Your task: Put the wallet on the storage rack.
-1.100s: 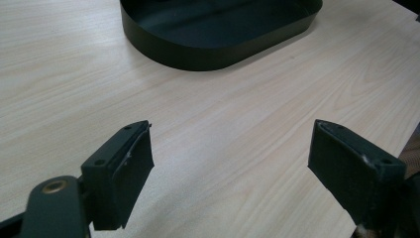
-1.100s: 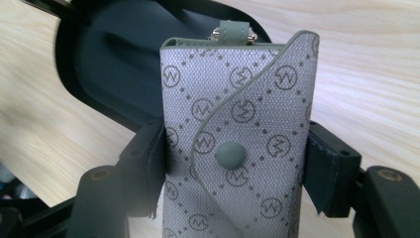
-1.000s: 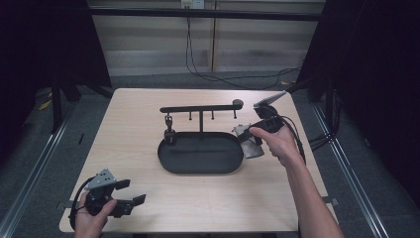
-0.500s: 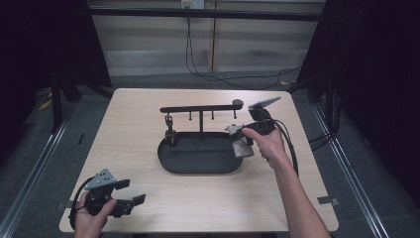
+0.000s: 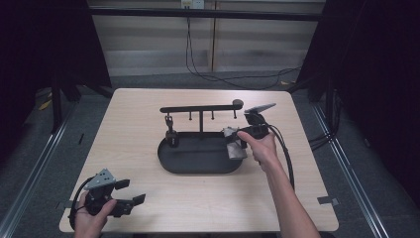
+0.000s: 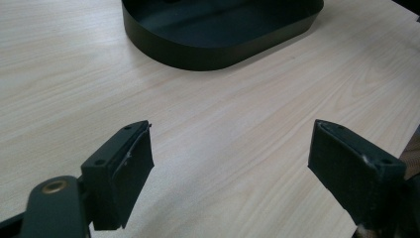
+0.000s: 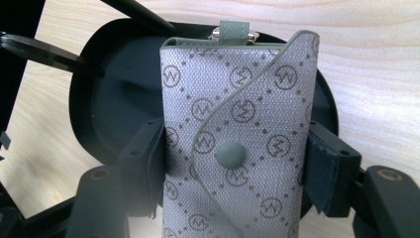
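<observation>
A grey patterned key pouch (image 7: 237, 134) with a snap button is clamped between the jaws of my right gripper (image 7: 233, 166). In the high view the right gripper (image 5: 236, 144) holds the pouch (image 5: 235, 148) over the right end of the black oval tray (image 5: 198, 166). A black hanger bar with small hooks (image 5: 200, 109) rises from the tray's far side. My left gripper (image 5: 130, 192) rests open near the table's front left corner. In the left gripper view its jaws (image 6: 230, 171) stand wide apart over bare wood, with the tray (image 6: 218, 39) ahead.
A small dark item (image 5: 171, 133) hangs from a hook at the left of the bar. The light wooden table (image 5: 307, 163) has bare room around the tray. Cables trail over the floor behind the table.
My right gripper has carried the pouch leftward and a little nearer, from beside the tray's right end to over it. The left gripper has stayed still.
</observation>
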`<state>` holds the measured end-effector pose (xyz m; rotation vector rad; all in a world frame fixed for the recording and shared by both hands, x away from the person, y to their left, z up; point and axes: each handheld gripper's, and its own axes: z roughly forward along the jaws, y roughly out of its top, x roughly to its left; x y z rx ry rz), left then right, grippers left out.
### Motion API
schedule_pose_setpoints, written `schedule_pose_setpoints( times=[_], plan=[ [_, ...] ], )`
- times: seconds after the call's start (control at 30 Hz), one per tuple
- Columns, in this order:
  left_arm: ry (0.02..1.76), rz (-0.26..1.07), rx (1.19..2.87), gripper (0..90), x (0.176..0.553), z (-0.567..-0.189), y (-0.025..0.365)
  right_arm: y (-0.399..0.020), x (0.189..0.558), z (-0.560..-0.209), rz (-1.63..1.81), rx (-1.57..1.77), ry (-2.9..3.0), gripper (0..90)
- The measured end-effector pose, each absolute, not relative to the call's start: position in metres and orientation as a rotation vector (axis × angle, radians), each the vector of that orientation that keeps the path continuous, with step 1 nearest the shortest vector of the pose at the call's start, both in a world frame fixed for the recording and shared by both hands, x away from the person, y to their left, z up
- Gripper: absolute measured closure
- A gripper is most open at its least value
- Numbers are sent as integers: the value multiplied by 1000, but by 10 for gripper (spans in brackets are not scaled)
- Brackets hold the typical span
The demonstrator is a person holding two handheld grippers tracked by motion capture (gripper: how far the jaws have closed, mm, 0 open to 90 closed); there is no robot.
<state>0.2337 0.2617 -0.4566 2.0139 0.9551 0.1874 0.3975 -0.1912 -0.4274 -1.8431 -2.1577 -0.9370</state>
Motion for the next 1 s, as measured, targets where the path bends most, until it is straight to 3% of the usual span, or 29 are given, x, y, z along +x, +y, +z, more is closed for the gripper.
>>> schedule_pose_setpoints(
  times=[1.0],
  plan=[
    [945,186,2023,171,234,-457,261,-163,403,-466,-846,-1874,-2209,330]
  ],
)
